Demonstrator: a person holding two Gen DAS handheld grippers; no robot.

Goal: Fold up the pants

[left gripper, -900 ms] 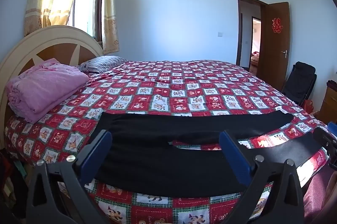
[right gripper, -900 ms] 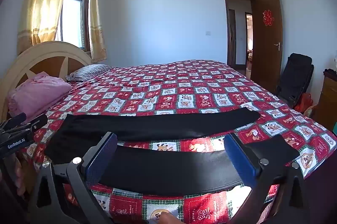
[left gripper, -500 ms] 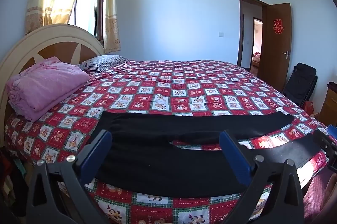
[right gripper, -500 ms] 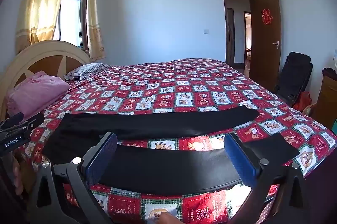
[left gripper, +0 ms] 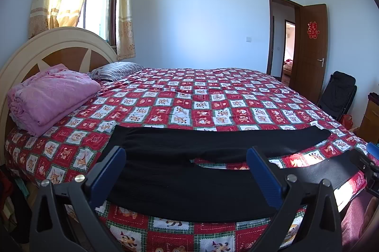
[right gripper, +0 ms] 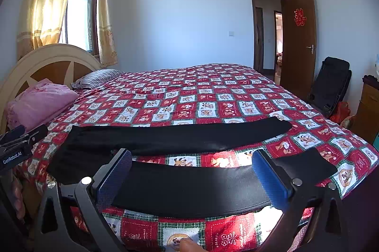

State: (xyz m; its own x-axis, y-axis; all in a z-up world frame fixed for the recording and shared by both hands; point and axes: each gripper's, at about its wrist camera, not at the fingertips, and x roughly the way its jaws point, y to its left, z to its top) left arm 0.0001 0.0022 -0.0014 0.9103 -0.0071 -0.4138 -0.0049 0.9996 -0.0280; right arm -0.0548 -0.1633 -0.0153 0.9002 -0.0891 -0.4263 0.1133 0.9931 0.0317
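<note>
Black pants (left gripper: 180, 171) lie flat along the near edge of the bed, waist to the left, both legs stretched to the right with a gap between them. In the right wrist view the pants (right gripper: 180, 138) show the far leg and the near leg running to the right. My left gripper (left gripper: 187, 171) hovers open above the waist and upper legs, nothing between its blue pads. My right gripper (right gripper: 191, 174) hovers open over the near leg, empty too. The left gripper's body (right gripper: 19, 145) shows at the left edge of the right wrist view.
The bed (left gripper: 213, 95) has a red and white checked cover. A folded pink blanket (left gripper: 49, 95) and a striped pillow (left gripper: 116, 69) lie by the headboard (left gripper: 59, 48). A black folding chair (left gripper: 336, 95), a wooden cabinet (right gripper: 367, 107) and an open door (left gripper: 310, 48) stand at the right.
Both views have shifted only slightly; the pants lie as before and both grippers stay open.
</note>
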